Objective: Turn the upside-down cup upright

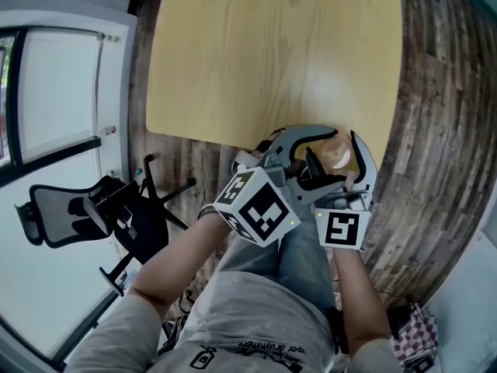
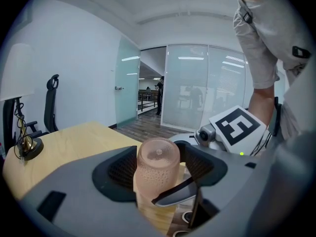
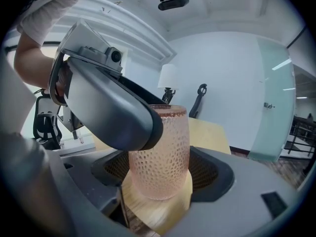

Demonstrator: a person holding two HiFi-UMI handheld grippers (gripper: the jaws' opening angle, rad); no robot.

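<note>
A pink dimpled glass cup stands upside down, closed base up, on the near corner of the light wooden table. It also shows as the cup and the cup. My right gripper has a jaw on each side of the cup's lower body, and both pads meet the glass. My left gripper straddles the cup higher up and crosswise to the right one, with a thin gap at its right pad. One left jaw covers the cup's upper left in the right gripper view.
The cup sits right at the table's edge, with dark plank floor below. A black office chair stands to the left by a window. On the far end of the table is a lamp. Glass partitions close off the room.
</note>
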